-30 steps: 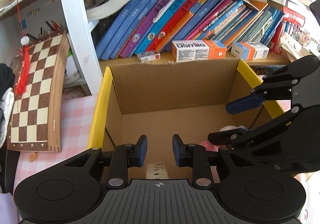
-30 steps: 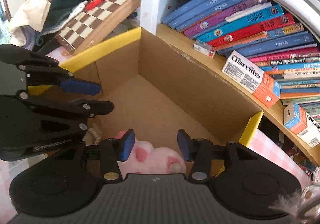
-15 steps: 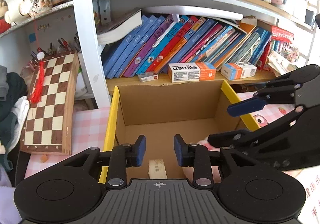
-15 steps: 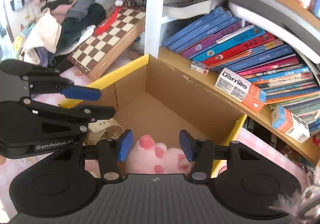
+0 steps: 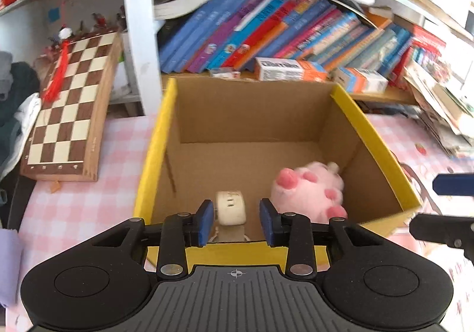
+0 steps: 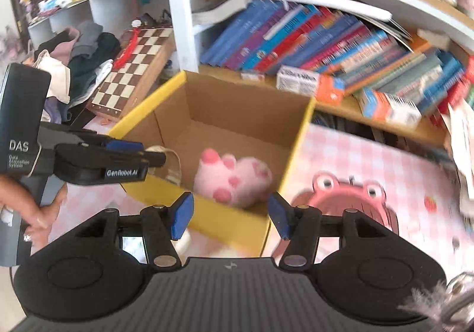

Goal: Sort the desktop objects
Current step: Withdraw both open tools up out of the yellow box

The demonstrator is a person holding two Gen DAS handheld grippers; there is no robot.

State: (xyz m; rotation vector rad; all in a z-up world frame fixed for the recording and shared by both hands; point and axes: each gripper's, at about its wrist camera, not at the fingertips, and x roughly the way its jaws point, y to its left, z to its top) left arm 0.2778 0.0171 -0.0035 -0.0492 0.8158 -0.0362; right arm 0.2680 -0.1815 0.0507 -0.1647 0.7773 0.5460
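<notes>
Left gripper point(image 5: 235, 223): above the box's point(image 5: 157, 136) near wall, fingers apart, empty.
Right gripper point(image 6: 230, 218): fingers wide, empty.
Plush toy point(image 5: 311, 191): in box, near right.

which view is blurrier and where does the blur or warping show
Right wrist view is blurrier: the books and the frog mat smear, and the plush toy is soft, while the right tongs stay sharp. Left wrist view is cleaner: the box and chessboard are crisp, blur only toward the upper right shelf. Fisheye bends the shelves in both.

Bright daylight, fisheye-warped edges, motion blur throughout.
</notes>
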